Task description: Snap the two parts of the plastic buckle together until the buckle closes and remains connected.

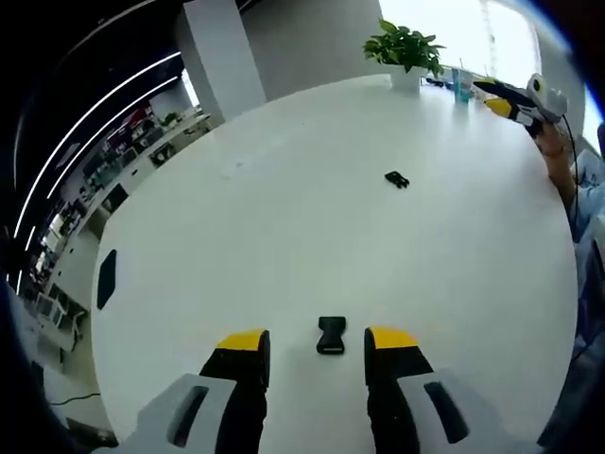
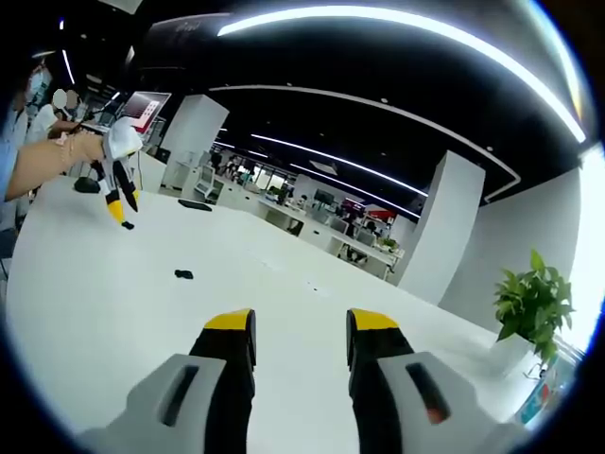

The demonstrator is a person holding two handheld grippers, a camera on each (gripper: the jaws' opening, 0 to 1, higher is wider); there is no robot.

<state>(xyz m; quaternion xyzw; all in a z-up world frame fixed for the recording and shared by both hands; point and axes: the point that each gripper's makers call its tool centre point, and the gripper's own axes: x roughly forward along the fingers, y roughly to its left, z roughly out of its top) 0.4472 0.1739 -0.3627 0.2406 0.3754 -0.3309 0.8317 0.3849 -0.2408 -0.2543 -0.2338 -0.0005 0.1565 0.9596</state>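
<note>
1 buckle half [image 1: 331, 336] lies flat on the white table [image 1: 284, 236] just ahead of my left gripper [image 1: 317, 342], lined up with the gap between its jaws, which stand apart and touch nothing. The other buckle half [image 1: 397, 179] sits well beyond, toward the plant [image 1: 405, 45]. My right gripper [image 2: 301, 326] is held above the table with its jaws apart.
</note>
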